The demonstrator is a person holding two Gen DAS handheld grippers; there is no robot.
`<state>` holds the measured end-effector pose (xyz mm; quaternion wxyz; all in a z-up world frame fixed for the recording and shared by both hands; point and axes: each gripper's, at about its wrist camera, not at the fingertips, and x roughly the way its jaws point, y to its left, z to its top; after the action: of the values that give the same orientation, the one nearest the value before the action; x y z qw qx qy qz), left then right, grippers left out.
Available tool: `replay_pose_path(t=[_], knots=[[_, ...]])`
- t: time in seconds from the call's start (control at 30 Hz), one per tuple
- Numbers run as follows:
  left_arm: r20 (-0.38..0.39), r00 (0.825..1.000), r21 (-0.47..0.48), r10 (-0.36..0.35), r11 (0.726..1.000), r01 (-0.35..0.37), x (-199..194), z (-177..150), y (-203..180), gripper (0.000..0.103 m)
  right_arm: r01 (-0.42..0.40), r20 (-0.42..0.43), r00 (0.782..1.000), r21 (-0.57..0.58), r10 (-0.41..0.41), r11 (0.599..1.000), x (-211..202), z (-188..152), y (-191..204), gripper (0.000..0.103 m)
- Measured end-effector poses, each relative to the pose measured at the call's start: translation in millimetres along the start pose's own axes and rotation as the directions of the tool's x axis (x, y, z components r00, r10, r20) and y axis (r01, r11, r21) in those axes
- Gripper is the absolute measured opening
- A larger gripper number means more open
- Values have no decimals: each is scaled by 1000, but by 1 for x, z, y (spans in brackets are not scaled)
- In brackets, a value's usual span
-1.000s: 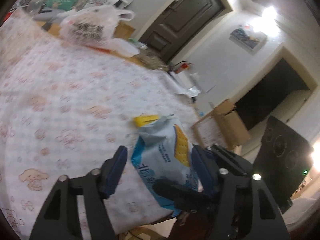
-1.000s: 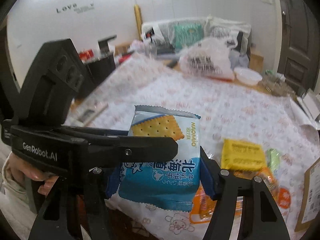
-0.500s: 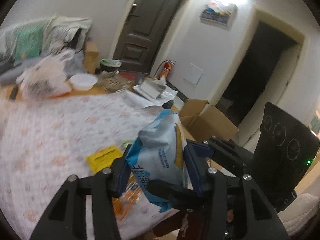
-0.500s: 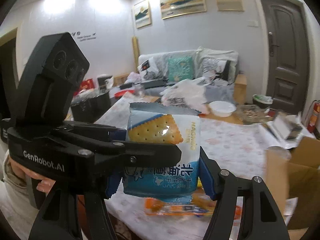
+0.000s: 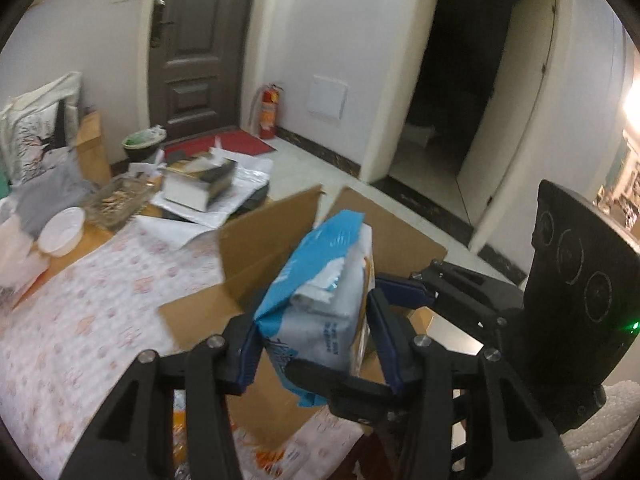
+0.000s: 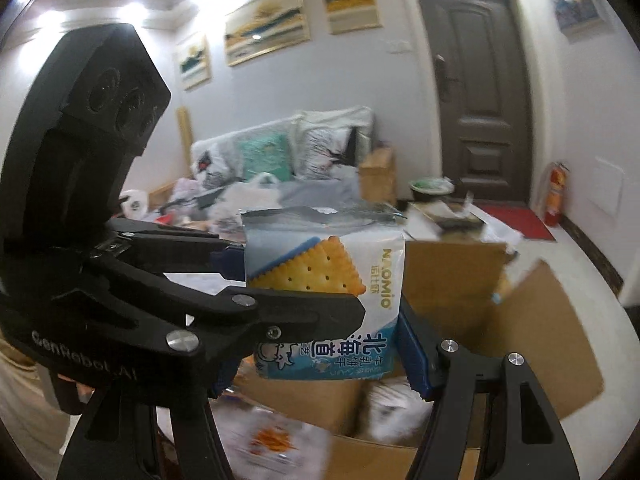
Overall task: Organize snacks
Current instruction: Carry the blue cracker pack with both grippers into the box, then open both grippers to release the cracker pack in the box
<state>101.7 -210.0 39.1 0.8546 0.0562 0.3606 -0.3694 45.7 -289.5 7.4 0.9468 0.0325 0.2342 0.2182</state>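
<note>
Both hand-held grippers (image 5: 316, 344) (image 6: 320, 344) clamped on cracker pack (image 6: 324, 300), above open cardboard box (image 6: 532, 312) w/ flaps up.

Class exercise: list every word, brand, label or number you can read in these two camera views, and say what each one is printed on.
"NAOMIO": brand on the cracker pack, running sideways up its face.
"北海道": large blue characters, sideways, low on the same pack.
"GenRobot.AI": white lettering on the body of the left tongs.
Too small or blurred: the small print on the pack in both views, and the label on the fire extinguisher.
</note>
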Motion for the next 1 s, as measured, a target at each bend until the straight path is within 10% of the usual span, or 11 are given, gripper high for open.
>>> replay_pose_path(t=[0.53, 1.0], knots=[[-185, 980, -29, -70, 997, 65, 88, 9, -4, 46, 103, -166, 982, 54, -93, 993, 17, -27, -61, 65], [-86, 996, -53, -8, 999, 4, 34, 0, 19, 61, 129, -188, 975, 38, -120, 991, 7, -29, -36, 70]])
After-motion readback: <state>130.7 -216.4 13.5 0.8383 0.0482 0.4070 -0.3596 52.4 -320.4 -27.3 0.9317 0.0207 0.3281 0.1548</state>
